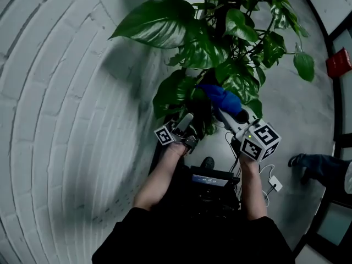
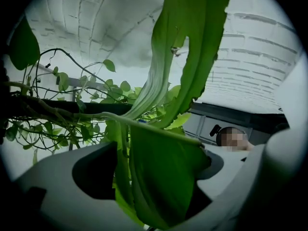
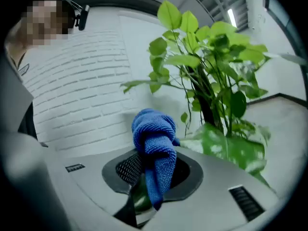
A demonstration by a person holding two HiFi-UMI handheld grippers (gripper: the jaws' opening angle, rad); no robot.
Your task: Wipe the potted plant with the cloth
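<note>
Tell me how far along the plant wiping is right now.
Done: the cloth is gripped in the right gripper, and the left gripper is shut on a leaf of the potted plant. In hand: the cloth is up among the leaves. Left: the wiping itself; which leaves are wiped cannot be told.
</note>
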